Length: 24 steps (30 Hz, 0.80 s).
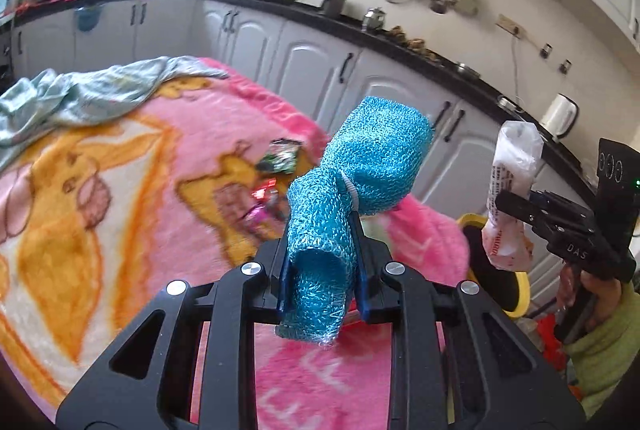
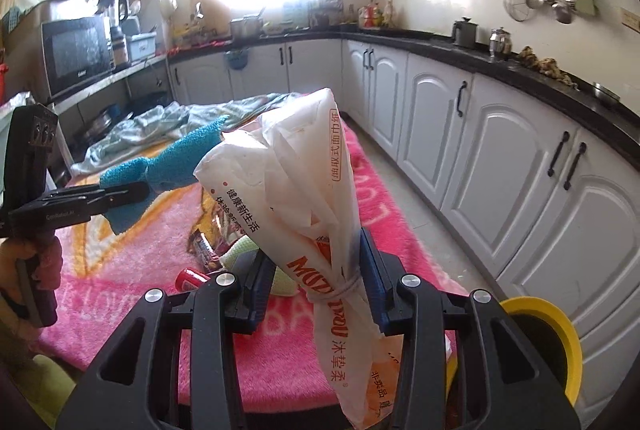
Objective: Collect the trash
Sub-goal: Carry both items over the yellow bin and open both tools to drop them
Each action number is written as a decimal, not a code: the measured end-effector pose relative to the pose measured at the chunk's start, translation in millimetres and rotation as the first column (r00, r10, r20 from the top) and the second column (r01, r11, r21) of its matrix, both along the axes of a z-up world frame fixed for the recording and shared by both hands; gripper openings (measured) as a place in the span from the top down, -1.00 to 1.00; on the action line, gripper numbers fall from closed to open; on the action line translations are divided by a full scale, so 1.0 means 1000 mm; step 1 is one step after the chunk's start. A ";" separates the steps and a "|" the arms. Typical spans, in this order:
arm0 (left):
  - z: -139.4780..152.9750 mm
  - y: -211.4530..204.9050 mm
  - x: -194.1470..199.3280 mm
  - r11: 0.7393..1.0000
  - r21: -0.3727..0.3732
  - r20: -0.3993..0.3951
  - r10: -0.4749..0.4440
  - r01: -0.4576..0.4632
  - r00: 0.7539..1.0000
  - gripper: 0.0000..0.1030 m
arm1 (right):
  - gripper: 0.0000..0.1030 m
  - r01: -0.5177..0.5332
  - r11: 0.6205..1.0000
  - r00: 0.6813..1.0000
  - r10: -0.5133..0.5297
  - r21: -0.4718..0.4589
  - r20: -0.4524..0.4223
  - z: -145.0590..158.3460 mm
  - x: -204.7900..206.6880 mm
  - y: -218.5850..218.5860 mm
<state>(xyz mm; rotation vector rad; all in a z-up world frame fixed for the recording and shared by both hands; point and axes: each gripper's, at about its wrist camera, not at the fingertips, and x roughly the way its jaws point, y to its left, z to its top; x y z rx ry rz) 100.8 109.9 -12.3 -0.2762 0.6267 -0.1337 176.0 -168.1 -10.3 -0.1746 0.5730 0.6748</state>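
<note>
Hand-held gripper on the left (image 1: 320, 286) is clenched around a rolled blue mesh cloth (image 1: 360, 174), its jaws narrowed to the width of the roll, which stands up and forward out of them. On the right, the hand-held gripper (image 2: 316, 290) pinches a white plastic bag (image 2: 296, 182) printed with red lettering, close to the knot where the bag is tied; the jaws are nearly together, with only the gathered plastic between them. Both loads are held in the air above the pink blanket (image 1: 120, 150) that covers the tabletop.

Judging from this, the likely trouble is with the bag: it is slippery film held only at a thin neck, and its long tail hangs below the jaws, so a quick swing could pull it free or snag it on the rim of the yellow bin (image 2: 556, 334), which sits just beside the right gripper at the blanket's edge. The cloth is springy and could unroll and slide out if the squeeze eases. With both grippers full, neither can catch a drop.

More trash lies on the blanket: crumpled wrappers (image 1: 280, 158) near the middle and a red snack packet (image 2: 192, 278) close to the right gripper, so the task looks only partly done. A pale green sheet (image 1: 88, 94) lies bunched at the far end
</note>
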 end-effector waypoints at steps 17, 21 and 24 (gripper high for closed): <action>0.026 -0.097 0.031 0.981 0.037 0.041 -0.194 0.193 0.980 0.66 | 0.26 0.185 0.977 0.981 -0.191 0.108 0.043 0.029 -0.011 -0.102; 0.028 -0.120 0.038 0.971 0.056 0.037 -0.235 0.232 0.971 0.66 | 0.26 0.231 0.963 0.970 -0.239 0.139 0.044 0.032 -0.011 -0.125; 0.027 -0.137 0.046 0.962 0.068 0.033 -0.267 0.264 0.963 0.66 | 0.26 0.262 0.951 0.961 -0.273 0.161 0.046 0.035 -0.012 -0.142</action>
